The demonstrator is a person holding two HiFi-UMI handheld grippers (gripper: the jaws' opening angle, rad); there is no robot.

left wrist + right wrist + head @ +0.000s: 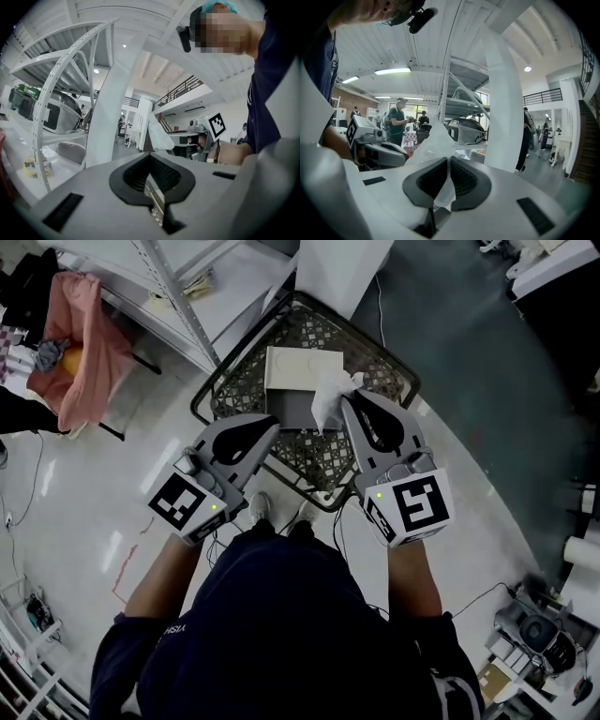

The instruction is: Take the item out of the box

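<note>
1. Nearest us, the right gripper (345,401) has its jaws almost together, clamped on the white bag (330,395).
2. The bag stands crumpled past those jaws at the front right corner of the box (300,369), its lower end hanging by the open front.
3. The left gripper (270,424) sits at the front left corner, jaws closed, and seems to pinch the box wall.
4. The box lies ahead and left of the right gripper, on the basket (398,367). We judge the pull should run back toward us.
</note>
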